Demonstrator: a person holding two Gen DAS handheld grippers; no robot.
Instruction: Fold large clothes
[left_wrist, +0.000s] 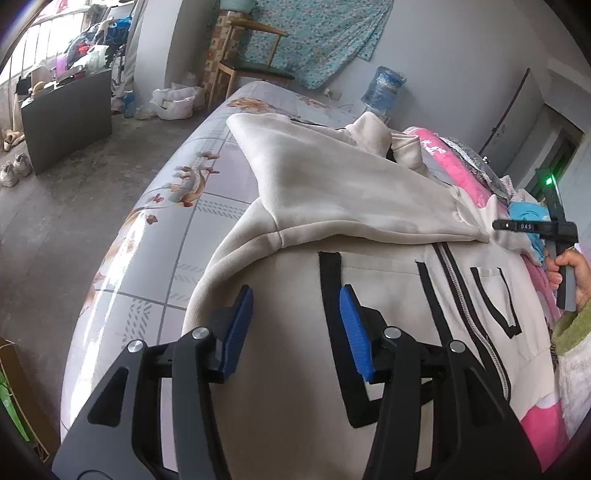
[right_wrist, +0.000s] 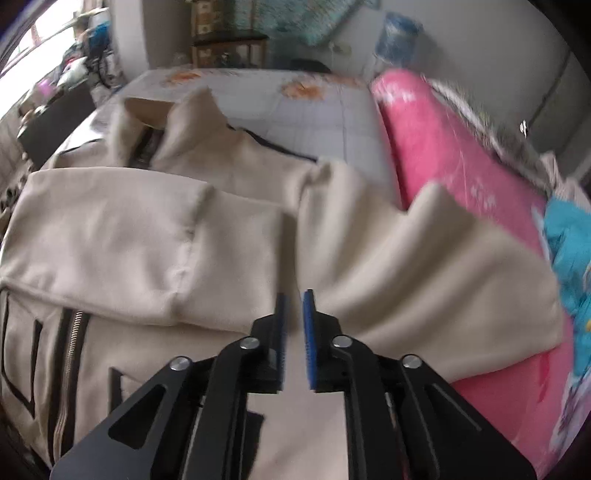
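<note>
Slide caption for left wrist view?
Open left gripper hovers over cream zip jacket, one sleeve folded across.

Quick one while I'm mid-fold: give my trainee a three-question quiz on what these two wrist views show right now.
1. True or false: one sleeve lies folded across the chest of the cream jacket.
2. What runs down the jacket's front? A) buttons B) a zipper C) laces
3. Is any cloth between the pads of the left gripper?

Key: 1 true. 2 B. 3 No; the pads stand apart above the jacket with nothing pinched.
</note>
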